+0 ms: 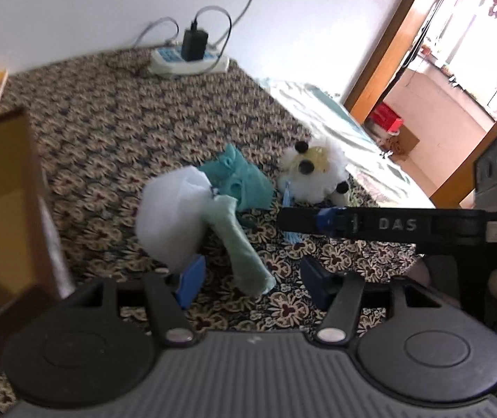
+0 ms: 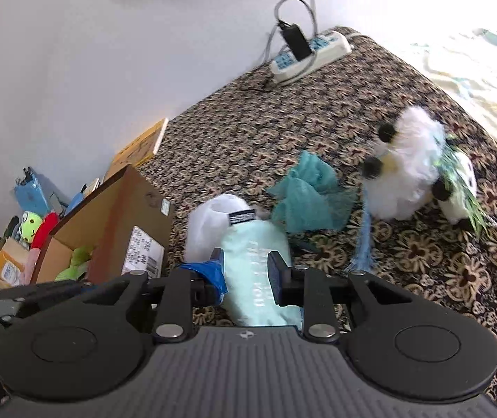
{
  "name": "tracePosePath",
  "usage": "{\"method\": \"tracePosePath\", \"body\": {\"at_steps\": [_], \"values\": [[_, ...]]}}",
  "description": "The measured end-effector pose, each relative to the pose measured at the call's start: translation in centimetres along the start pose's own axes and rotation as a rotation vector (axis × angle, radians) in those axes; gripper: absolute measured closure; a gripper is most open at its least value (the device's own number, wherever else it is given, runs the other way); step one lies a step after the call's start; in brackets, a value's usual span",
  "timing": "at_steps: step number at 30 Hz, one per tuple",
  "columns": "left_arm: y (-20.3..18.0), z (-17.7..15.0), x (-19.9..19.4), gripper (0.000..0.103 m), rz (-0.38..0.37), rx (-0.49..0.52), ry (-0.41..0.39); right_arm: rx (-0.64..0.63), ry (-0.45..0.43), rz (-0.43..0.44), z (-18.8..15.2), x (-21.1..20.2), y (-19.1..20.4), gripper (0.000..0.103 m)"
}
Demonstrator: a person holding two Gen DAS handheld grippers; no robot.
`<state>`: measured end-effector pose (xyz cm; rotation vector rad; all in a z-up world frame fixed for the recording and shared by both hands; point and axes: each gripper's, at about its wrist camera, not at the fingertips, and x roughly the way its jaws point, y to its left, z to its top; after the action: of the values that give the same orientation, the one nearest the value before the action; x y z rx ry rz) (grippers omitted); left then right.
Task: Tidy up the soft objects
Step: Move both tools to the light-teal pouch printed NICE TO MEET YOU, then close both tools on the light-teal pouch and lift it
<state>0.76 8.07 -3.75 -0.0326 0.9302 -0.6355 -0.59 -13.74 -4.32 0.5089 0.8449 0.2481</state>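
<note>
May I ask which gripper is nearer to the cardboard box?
Left. The left gripper is beside the cardboard box; the right gripper is farther, straddling the mint cloth.

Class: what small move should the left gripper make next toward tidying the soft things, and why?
Probably ease the left gripper down and close on the mint cloth: its open jaws frame the cloth's near end in this view, and the box stands close beside.
</note>
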Motion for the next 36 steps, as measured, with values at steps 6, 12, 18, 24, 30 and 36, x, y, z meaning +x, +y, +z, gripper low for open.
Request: {"method": "tracePosePath", "body": {"at_steps": [6, 12, 18, 24, 30, 36], "values": [[-0.7, 0.3, 4.1, 0.041, 0.024, -0.017, 0.083, 0.056, 0.037, 0.017, 0.1, 0.6, -2.0, 0.092], [-0.6, 0.6, 6.3, 0.041, 0.06, -0.034, 0.115, 0.075, 0.075, 0.029, 0.4, 1.6, -2.9, 0.091], [-0.4, 1.0, 7.8, 0.074, 0.047, -0.034, 0.161, 0.125, 0.115, 0.054, 0.7, 3.0, -3.7, 0.09], [0.3, 0.7, 7.9, 0.085, 0.049, -0.062, 0.16, 0.157, 0.149, 0.078, 0.7, 4.0, -4.0, 0.087], [-0.7, 0.8, 6.7, 0.091, 0.036, -0.021, 0.113, 0.138, 0.174, 0.112, 0.6, 4.5, -3.2, 0.086], [-1.1, 1.1, 4.7, 0.091, 0.027, 0.007, 0.064, 0.05, 0.141, 0.141, 1.0, 3.6, -1.6, 0.089]]}}
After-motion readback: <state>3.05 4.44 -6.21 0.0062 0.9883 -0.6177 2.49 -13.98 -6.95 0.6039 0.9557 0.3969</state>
